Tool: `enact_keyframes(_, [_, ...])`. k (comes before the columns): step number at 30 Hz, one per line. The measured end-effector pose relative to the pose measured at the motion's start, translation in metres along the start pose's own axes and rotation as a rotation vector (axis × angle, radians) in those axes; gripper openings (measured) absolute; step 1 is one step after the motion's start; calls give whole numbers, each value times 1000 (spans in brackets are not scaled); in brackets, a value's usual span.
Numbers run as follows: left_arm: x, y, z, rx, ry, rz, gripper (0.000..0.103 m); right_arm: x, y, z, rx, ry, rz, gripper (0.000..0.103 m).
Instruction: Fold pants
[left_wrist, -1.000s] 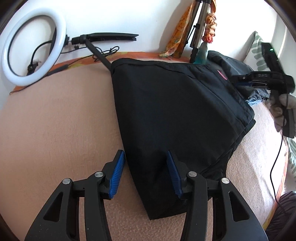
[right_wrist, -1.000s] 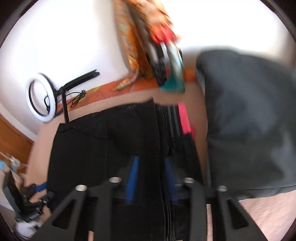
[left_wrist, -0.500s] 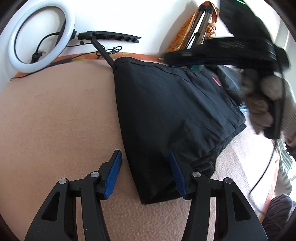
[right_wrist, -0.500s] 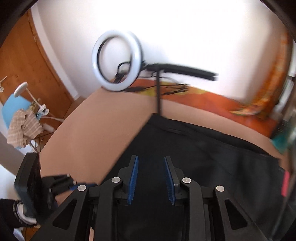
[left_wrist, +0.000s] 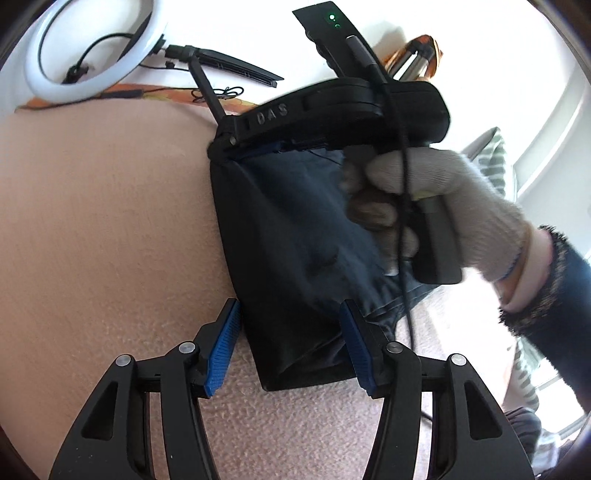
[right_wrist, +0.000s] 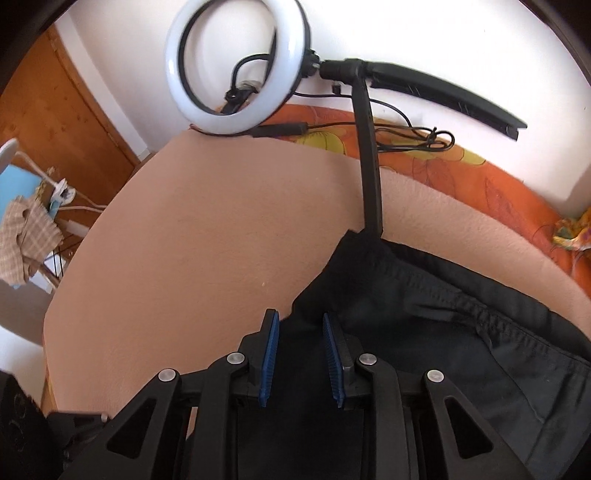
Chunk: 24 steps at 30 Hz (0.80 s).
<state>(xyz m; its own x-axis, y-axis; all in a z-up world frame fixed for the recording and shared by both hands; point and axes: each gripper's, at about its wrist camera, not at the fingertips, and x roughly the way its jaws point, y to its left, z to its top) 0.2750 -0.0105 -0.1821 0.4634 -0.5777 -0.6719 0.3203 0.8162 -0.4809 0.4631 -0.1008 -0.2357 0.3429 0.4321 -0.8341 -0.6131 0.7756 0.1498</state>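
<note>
Black pants (left_wrist: 291, 258) lie folded on a peach blanket (left_wrist: 103, 229). My left gripper (left_wrist: 291, 350) is open, its blue pads either side of the near corner of the fold. In the left wrist view the right gripper (left_wrist: 236, 147), held by a gloved hand (left_wrist: 424, 199), reaches over the pants to their far corner. In the right wrist view the right gripper (right_wrist: 301, 354) is open over the black cloth (right_wrist: 424, 317) near its left edge.
A white ring light (right_wrist: 236, 66) on a black stand (right_wrist: 369, 166) leans on the wall behind the bed, with cables on an orange patterned sheet (right_wrist: 461, 170). A wooden door (right_wrist: 62, 118) and a chair with cloth (right_wrist: 26, 225) stand at left.
The right gripper swung from the right side across the pants to their far left corner. The left gripper moved in closer around the near corner.
</note>
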Motion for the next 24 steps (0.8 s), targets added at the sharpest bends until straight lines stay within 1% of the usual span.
enact_keyframes(2, [1, 3, -1, -41, -4, -43, 54, 1, -4, 4, 29, -8, 13, 25])
enact_keyframes(4, [0, 4, -1, -64, -14, -55, 54, 0, -8, 7, 71, 2, 20, 25])
enact_keyframes(5, [-1, 3, -3, -74, -23, -71, 54, -3, -8, 7, 92, 11, 17, 27])
enact_keyframes(8, [-2, -3, -2, -71, -54, -93, 54, -12, -3, 5, 90, 40, -12, 35])
enact_keyframes(9, [-4, -4, -2, -66, -64, -99, 54, -16, -1, 4, 86, 60, -23, 41])
enact_keyframes(12, [-8, -11, 0, -47, -93, -130, 54, -23, 3, -1, 95, 123, -34, 50])
enact_keyframes(15, [-6, -23, 2, -1, -97, -137, 54, -26, 8, -3, 104, 179, -28, 52])
enact_keyframes(18, [-6, -38, -1, 44, -103, -140, 54, -27, 19, -6, 79, 215, -37, 54])
enact_keyframes(22, [-2, -47, 2, 81, -102, -130, 54, -17, 33, -8, 26, 273, -118, 54])
enact_keyframes(24, [-1, -48, 3, 81, -101, -133, 54, -11, 36, -11, 26, 301, -129, 54])
